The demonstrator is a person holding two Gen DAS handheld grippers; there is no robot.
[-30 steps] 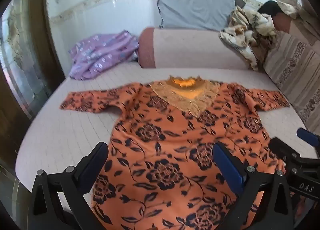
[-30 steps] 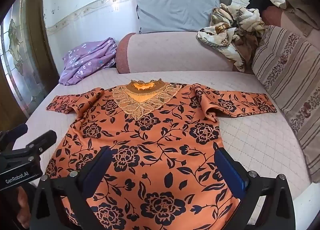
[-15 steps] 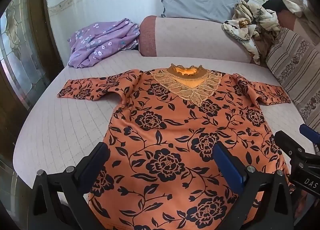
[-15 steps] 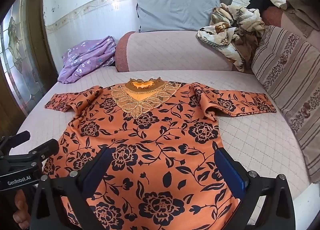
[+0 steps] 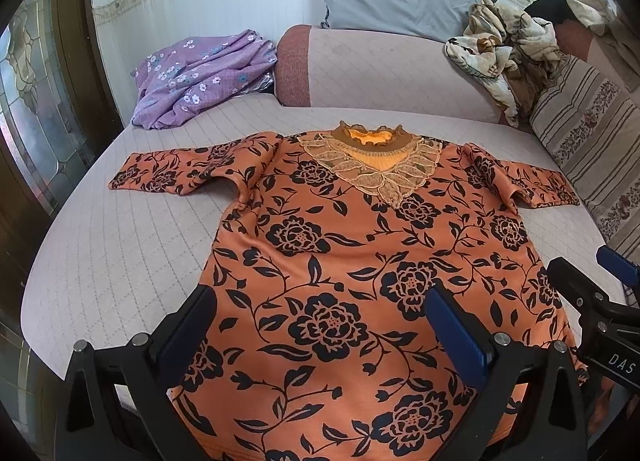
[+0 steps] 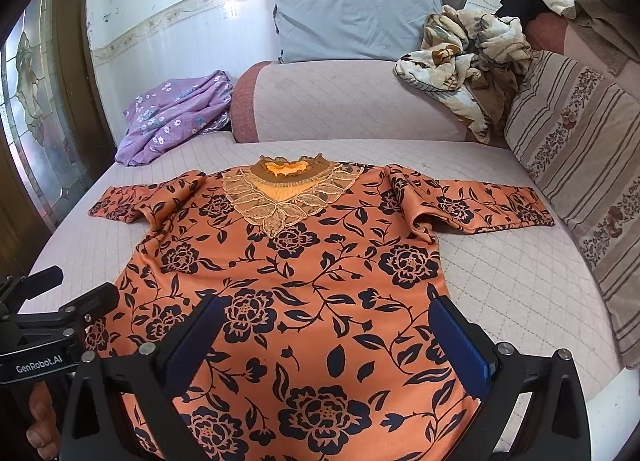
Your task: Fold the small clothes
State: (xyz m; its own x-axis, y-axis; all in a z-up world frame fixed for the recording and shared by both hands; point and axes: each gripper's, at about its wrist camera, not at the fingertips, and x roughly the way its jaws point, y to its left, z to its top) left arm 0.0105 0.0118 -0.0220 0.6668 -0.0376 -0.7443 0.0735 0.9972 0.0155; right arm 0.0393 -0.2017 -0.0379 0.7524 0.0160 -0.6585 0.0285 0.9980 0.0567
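Orange floral blouse [image 5: 360,261] lies flat, face up on the bed [image 5: 100,261], sleeves spread, lace collar [image 5: 372,165] at the far end from my jaws. Left gripper [image 5: 320,325] hovers over the hem, jaws wide apart, nothing held; right gripper [image 6: 328,329] the same, wide and empty, above the hem's right half. I read this as the pre-fold stage: garment laid out, no fold made yet. Next move probably calls for dropping each gripper to a sleeve or side edge, pinching only the cloth, then carrying it across the body. Left sleeve [image 5: 180,173] bunches at the armpit and may want smoothing first. Beyond the collar: bolster [image 6: 352,101], grey pillow [image 6: 356,17], purple flowered cloth [image 5: 200,73] far left, crumpled blanket [image 6: 468,57] and striped cushion [image 6: 580,165] far right. Right sleeve tip [image 6: 528,209] lies just beside that cushion; otherwise nothing blocks the path.
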